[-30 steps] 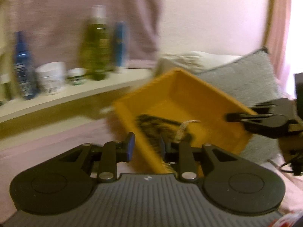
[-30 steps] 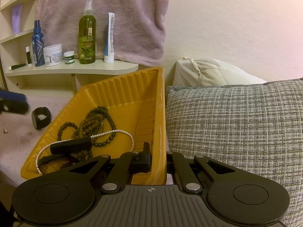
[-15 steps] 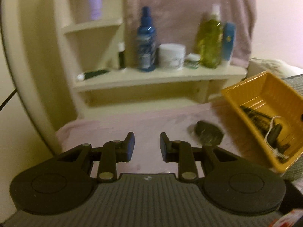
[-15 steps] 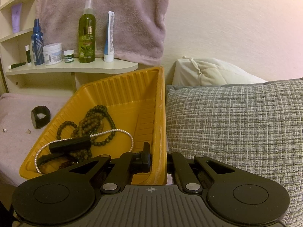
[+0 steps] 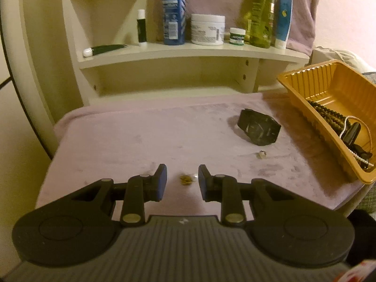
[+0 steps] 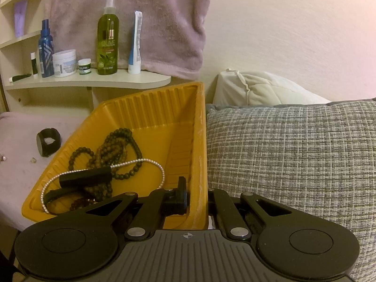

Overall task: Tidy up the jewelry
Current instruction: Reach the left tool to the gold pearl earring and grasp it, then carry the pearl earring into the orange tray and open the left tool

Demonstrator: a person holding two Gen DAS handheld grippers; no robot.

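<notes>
Left gripper (image 5: pixel 182 178) swung off the tray, now low over the pink-covered bench (image 5: pixel 141 141); right gripper (image 6: pixel 197 195) unmoved.
Left jaws released, empty, small gold earring (image 5: pixel 185 179) on the cloth in line with the gap. Right jaws clenched on yellow tray (image 6: pixel 201 155) wall. Bead strands (image 6: pixel 117 145), pearl string (image 6: pixel 141 162) in tray; black watch (image 5: pixel 258 127) and ring (image 5: pixel 261 153) on cloth beside it.

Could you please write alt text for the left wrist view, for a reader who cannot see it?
Open left tongs hover over a small gold trinket on a pink cloth. A black watch and another small piece lie beyond; a yellow tray of beads sits at right, a shelf of bottles behind.
</notes>
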